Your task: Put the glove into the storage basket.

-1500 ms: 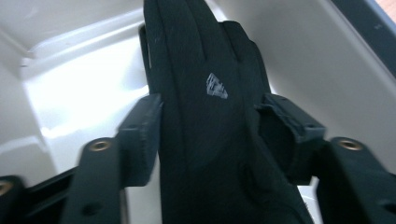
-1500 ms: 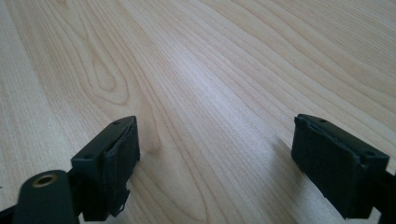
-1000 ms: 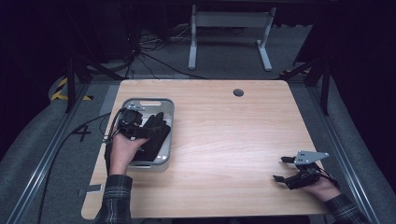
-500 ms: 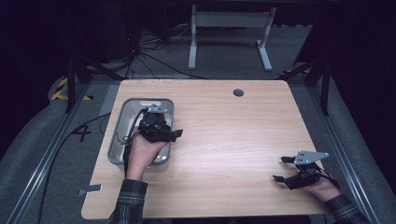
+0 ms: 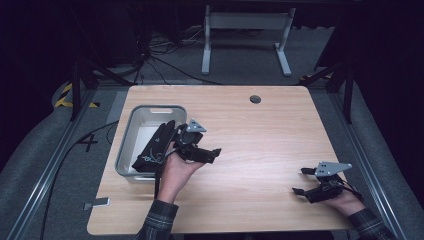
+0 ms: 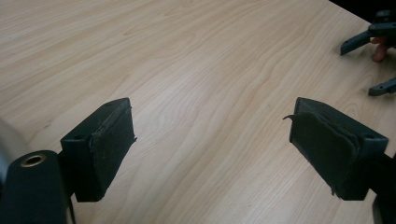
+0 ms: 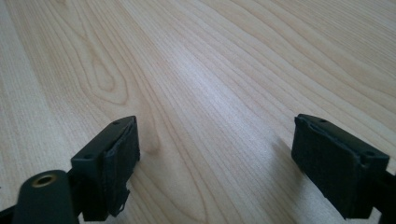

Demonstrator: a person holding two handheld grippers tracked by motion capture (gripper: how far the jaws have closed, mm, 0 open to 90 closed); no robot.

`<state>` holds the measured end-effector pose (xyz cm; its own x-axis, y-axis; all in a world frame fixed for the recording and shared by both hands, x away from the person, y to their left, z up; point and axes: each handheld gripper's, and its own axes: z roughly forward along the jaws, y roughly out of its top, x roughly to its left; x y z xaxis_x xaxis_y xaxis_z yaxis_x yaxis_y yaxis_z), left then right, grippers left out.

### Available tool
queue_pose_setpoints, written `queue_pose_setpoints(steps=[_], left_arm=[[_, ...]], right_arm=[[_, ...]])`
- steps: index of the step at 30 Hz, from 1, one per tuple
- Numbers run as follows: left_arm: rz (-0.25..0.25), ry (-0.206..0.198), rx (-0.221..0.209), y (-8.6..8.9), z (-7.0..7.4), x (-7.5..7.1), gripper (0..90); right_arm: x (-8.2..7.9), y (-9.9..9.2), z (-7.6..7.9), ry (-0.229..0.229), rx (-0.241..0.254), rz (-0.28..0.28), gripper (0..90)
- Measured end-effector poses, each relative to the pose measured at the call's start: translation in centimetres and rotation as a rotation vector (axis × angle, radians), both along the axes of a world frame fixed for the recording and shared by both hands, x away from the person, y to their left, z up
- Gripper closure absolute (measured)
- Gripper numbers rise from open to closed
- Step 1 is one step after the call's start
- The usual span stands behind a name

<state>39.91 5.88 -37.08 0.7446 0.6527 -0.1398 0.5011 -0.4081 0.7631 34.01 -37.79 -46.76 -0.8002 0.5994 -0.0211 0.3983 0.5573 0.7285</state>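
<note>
High view: left gripper [image 5: 212, 151] and right gripper [image 5: 304, 181], black jaws released, over grainy wooden table [image 5: 260, 130]

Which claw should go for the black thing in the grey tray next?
Probably the left claw: open, empty, beside the grey tray holding the black item. The right claw sits far across the table.

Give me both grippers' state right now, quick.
Left gripper: open, nothing between the jaws, over bare table beside the tray.
Right gripper: open, holding nothing, low over the table.
</note>
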Motion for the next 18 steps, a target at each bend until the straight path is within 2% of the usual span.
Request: queue_pose_setpoints(steps=[5,10,18], left_arm=[[-0.028,-0.006,-0.018,-1.8,-1.0,-0.9,14.5],[-0.062,-0.010,-0.006,-3.3,-2.3,-1.7,14.6],[-0.111,0.012,0.018,-5.2,-5.0,-2.9,14.7]], right_arm=[[0.0,0.0,0.0,0.000,0.000,0.000,15.8],[0.0,0.0,0.0,-0.001,0.000,0.000,15.8],[0.0,0.0,0.0,-0.001,0.000,0.000,15.7]])
